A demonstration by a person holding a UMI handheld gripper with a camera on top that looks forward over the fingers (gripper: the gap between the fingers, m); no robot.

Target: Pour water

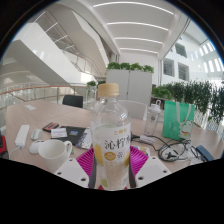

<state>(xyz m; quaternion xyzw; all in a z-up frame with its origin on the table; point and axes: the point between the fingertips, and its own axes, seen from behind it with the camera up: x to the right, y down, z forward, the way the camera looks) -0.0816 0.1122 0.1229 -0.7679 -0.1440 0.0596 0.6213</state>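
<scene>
Two pink pads [92, 168] of my gripper [111, 172] press the lower sides of one upright plastic bottle [109, 135], so it is clamped between the fingers. Beyond it on the bench [75, 128] I see a white mug [55, 149] left, a green cup [174, 121] right, and planters [130, 80] at the far edge.

Single claw-mounted wide-angle view, facing forward along fingers, bottle [110, 135] close, table [45, 120] beyond.

Tongs [109, 168] show magenta pads [137, 160]; fingers mostly hidden
</scene>
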